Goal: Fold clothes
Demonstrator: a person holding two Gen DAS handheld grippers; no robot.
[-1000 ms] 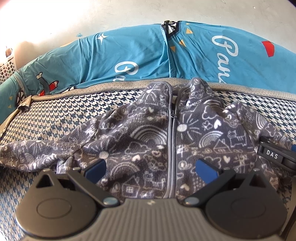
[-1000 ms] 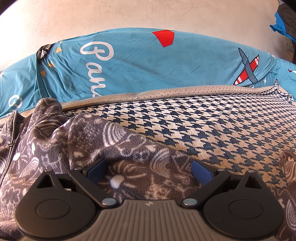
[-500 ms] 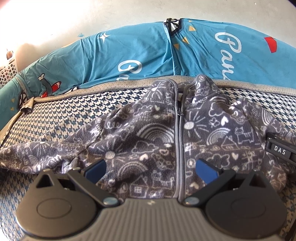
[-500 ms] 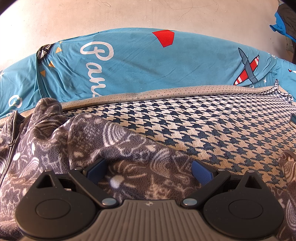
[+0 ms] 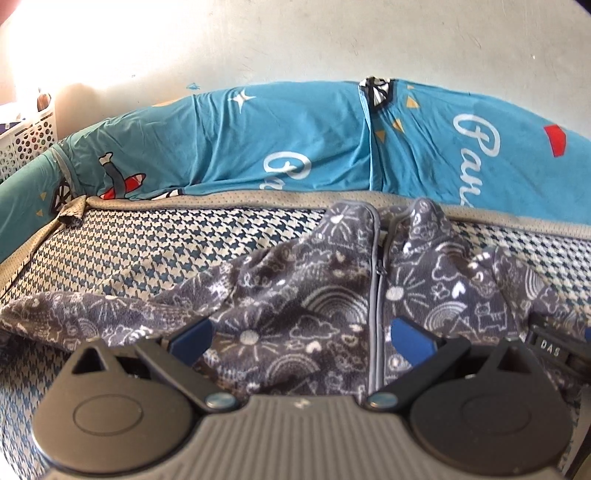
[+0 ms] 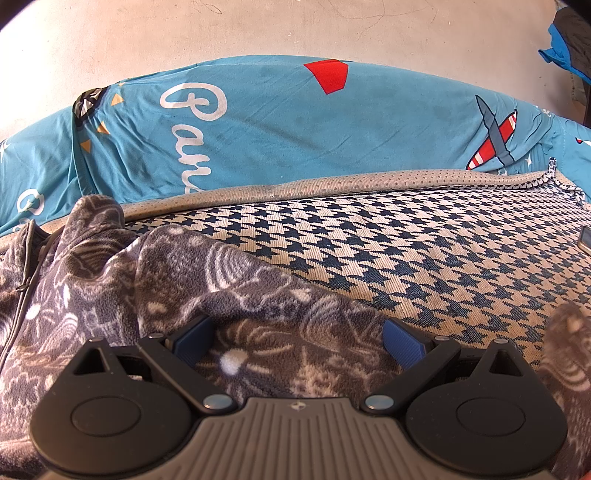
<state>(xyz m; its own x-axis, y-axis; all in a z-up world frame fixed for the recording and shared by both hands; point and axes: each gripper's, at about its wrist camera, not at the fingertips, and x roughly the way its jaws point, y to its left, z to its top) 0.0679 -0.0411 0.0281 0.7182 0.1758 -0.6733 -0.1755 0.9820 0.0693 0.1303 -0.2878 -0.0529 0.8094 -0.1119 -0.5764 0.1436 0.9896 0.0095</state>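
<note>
1. A grey fleece jacket (image 5: 332, 295) with white doodle print lies front-up on a bed (image 5: 155, 240) covered in blue-and-cream houndstooth fabric, its collar toward the far edge and its zip (image 5: 376, 295) running toward the near side.
2. One sleeve (image 5: 92, 314) stretches out flat to the left across the bed.
3. The left gripper (image 5: 301, 338) hangs over the jacket's lower front with its blue pads spread wide, clasping nothing; the zip runs just left of its right-hand pad.
4. The right gripper (image 6: 297, 339) sits low over the jacket's right part, jaws likewise released, fleece bunched between and under the pads without being pinched.
5. Along the far side, a turquoise cover (image 6: 277, 129) with white lettering and a red-striped aeroplane stands against a pale wall (image 6: 258, 29).
6. A white perforated basket (image 5: 26, 136) sits at the far left.
</note>
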